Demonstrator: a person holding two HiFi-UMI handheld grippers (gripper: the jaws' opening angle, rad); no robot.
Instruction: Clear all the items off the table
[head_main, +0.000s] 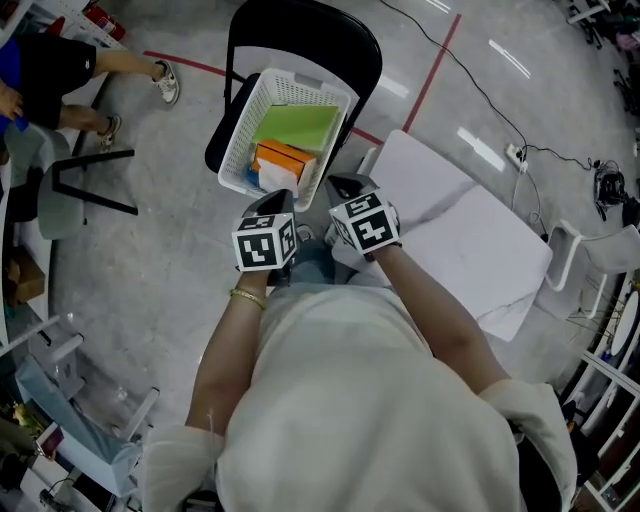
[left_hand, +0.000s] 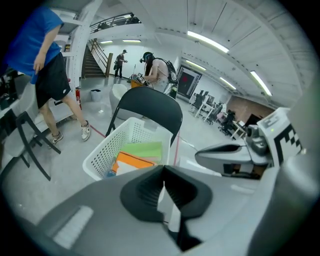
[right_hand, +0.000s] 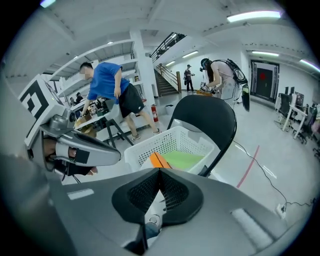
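Observation:
A white basket (head_main: 236, 140) stands on the seat of a black chair (head_main: 300, 30). It holds a green flat item (head_main: 296, 127) and an orange box (head_main: 283, 157). My left gripper (head_main: 283, 196) and right gripper (head_main: 345, 185) hover side by side just short of the basket, both shut and empty. The left gripper view has its shut jaws (left_hand: 163, 172) below the basket (left_hand: 107, 152), with the green item (left_hand: 144, 149) and orange box (left_hand: 131, 161) inside. From the right gripper (right_hand: 159, 175) I see the same basket (right_hand: 165, 142). The white table (head_main: 470, 240) at the right shows a bare top.
A person in a blue top (right_hand: 107, 82) stands by a workbench at the left, with feet in sneakers (head_main: 165, 82) near a grey chair (head_main: 60, 190). A cable (head_main: 480, 90) and a red floor line (head_main: 435, 65) run behind the table. Shelving (head_main: 610, 400) lines the right edge.

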